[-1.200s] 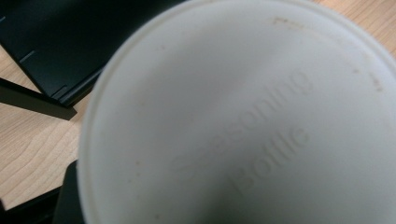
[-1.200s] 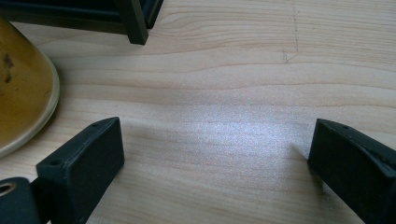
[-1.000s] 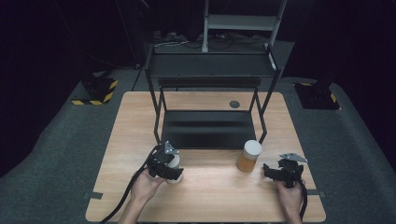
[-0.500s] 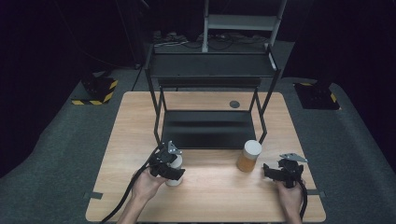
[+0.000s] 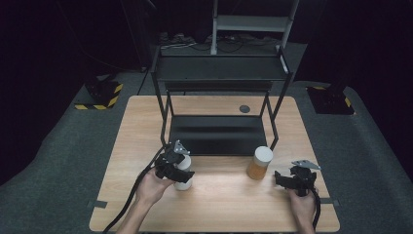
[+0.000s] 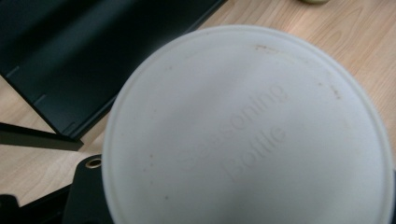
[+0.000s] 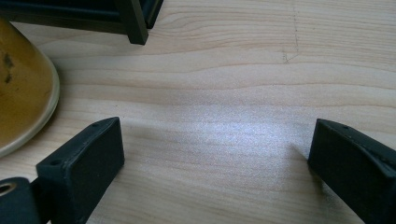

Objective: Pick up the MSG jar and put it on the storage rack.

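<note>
A dark room surrounds a light wooden table (image 5: 214, 209) that stands on grey carpet, with a black two-tier metal rack (image 5: 219, 97) set toward its far side. Near the front left of the table, the white seasoning bottle (image 5: 183, 171) sits in the left gripper (image 5: 176, 168), whose jaws are closed on its sides; the high view shows the person's left hand (image 5: 152, 187) behind the gripper and a black cable trailing off the near edge. In the left gripper view the bottle's round white lid (image 6: 247, 130) faces the camera at very close range, with raised letters reading "Seasoning Bottle" across it, and the black lower shelf of the rack lies beyond it at the upper left. Whether the bottle's base touches the wood cannot be told from these views. To the right of the white bottle, just in front of the rack's right front leg, stands an amber jar (image 5: 259, 163) with a pale lid, apart from both grippers. Farther right, near the front right of the table, the right gripper (image 5: 287, 179) rests low over the wood in the person's right hand (image 5: 303, 207); in the right gripper view its two black jaws stand wide apart with bare tabletop between them and nothing held, the amber jar (image 7: 21, 88) showing just beyond the left-hand jaw.
</note>
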Tool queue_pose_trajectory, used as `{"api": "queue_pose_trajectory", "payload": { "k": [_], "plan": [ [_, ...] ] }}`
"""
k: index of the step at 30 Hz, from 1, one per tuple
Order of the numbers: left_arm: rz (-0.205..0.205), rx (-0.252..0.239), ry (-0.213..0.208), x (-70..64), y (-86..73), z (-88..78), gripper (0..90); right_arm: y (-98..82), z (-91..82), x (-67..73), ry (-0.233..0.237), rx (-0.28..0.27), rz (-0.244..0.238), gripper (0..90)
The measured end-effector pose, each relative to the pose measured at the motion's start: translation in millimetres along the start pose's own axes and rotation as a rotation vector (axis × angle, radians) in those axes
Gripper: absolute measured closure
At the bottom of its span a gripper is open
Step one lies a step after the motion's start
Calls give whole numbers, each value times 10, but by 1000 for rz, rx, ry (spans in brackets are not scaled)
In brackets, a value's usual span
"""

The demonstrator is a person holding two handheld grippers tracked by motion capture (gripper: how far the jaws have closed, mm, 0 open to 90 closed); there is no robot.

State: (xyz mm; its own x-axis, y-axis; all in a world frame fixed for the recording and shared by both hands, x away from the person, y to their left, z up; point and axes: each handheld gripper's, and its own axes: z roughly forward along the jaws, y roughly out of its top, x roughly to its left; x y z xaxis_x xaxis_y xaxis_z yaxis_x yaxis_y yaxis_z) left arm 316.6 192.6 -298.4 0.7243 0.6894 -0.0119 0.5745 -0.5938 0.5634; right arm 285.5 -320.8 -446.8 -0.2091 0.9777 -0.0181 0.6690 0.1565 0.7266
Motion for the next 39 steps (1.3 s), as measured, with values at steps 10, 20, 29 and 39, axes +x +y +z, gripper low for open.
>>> {"api": "queue_pose_trajectory", "payload": {
  "k": [10, 20, 29, 39],
  "plan": [
    [30, -26, -39, 140, 363, -335, 347, 0, 0, 0, 0, 0, 0, 30],
    [34, -69, -57, 231, 665, -647, 347, 0, 0, 0, 0, 0, 0, 30],
    [43, -85, -54, 301, 1030, -907, 347, 1, -1, 0, 0, 1, 0, 30],
    [33, -83, -41, 386, 1397, -1167, 347, 1, -1, 0, 0, 1, 0, 30]
  ]
}}
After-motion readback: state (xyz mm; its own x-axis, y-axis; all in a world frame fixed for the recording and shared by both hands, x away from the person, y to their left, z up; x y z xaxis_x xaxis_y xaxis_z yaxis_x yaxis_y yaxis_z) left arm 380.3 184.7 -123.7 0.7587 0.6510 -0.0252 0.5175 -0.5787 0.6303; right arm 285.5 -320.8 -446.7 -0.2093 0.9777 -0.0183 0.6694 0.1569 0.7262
